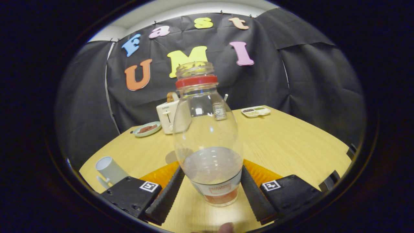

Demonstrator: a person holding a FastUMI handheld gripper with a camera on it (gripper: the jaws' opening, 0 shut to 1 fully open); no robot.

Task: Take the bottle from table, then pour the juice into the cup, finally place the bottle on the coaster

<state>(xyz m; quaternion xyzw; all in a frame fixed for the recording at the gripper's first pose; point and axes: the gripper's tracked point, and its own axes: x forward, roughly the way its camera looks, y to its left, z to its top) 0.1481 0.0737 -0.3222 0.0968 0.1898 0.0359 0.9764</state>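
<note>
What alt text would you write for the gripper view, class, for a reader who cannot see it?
A clear bottle with a red neck ring stands upright between the tongs, over an orange coaster on a wooden table. A cup sits left; a toaster and plates lie beyond.

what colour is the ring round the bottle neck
Red, seen in the gripper view: the ring sits just below the open mouth of the clear bottle, which stands between the gripper fingers.

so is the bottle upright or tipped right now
Upright. The bottle stands straight between the claw fingers, open mouth at top, base over the orange coaster. Cannot tell whether the fingers press it or whether it rests there.
</note>
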